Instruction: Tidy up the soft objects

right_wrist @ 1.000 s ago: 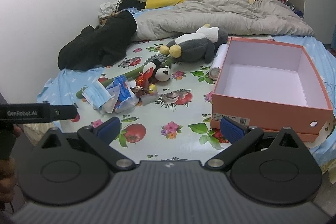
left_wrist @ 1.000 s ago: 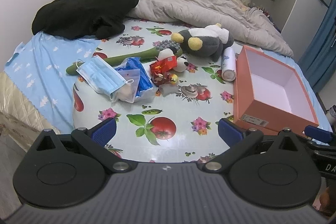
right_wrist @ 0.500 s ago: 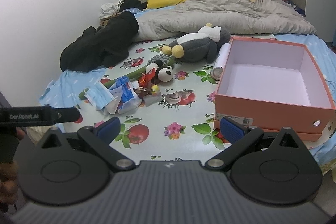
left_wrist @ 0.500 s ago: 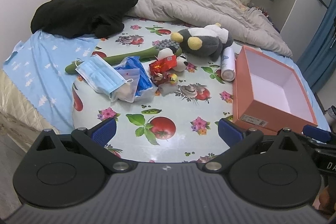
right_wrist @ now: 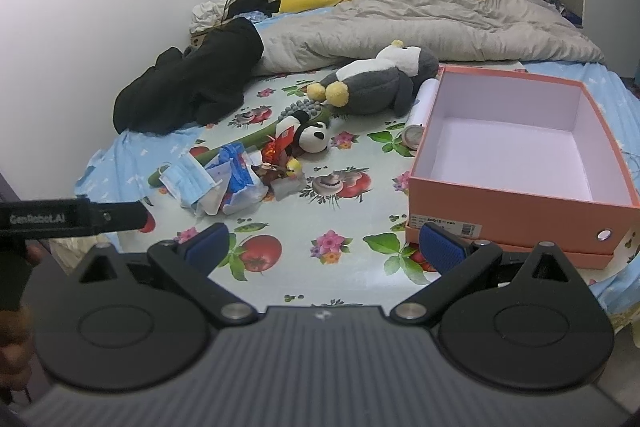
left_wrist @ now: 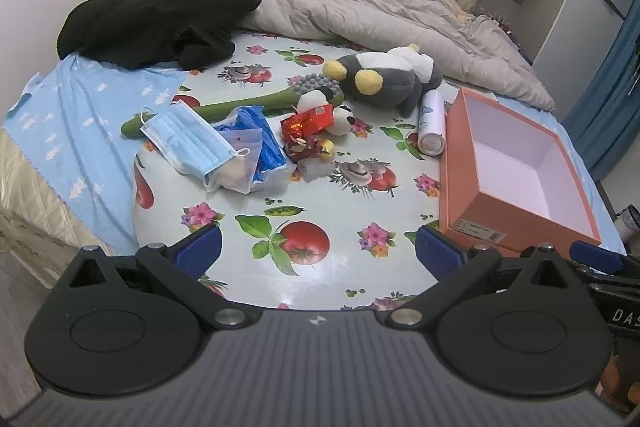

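Your left gripper (left_wrist: 318, 249) and right gripper (right_wrist: 324, 241) both hover at the near edge of the fruit-print vinyl sheet (left_wrist: 320, 187), each with jaws spread wide and empty. The open salmon-pink cardboard box (right_wrist: 516, 183) sits at the sheet's right. Just left of the box lies a white cylindrical can (left_wrist: 431, 125); beyond the can rests the grey-and-white plush penguin (left_wrist: 384, 77). Further left of the box, a small black-and-white panda plush (right_wrist: 314, 136), red foil wrappers (left_wrist: 306, 125), a blue plastic bag (left_wrist: 256, 143) and a pale blue face mask (left_wrist: 188, 143) lie heaped together. Only your right view shows the box's eyelet and full interior; only your left view shows the mask's pleats plainly.
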Tool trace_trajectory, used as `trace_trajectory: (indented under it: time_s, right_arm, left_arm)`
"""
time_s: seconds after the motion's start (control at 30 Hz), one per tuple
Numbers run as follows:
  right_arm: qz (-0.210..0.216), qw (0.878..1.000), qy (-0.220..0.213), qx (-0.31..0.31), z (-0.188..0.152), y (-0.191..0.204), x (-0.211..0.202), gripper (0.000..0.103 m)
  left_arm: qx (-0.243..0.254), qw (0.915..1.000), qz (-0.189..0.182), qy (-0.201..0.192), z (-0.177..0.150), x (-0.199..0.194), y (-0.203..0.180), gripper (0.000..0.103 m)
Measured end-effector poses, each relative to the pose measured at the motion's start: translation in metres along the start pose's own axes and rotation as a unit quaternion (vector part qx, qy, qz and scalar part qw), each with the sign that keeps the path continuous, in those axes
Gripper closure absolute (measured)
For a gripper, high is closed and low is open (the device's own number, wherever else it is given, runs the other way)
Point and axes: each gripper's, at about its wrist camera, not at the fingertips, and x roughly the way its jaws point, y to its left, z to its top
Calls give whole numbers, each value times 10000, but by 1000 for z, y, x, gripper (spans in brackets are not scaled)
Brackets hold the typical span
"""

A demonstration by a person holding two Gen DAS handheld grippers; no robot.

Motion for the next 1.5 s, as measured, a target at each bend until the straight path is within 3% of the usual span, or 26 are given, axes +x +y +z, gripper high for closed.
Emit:
trace_trajectory:
  time_s: [0.83,1.5]
  right_arm:
    - [210,9997,115,5,1,4,17,0]
    - [533,9966,629,6,28,12,105,0]
  left_arm:
    - [-423,9988,144,181,2,18,16,0]
    - [-1392,9869,446,688,35,119,77,0]
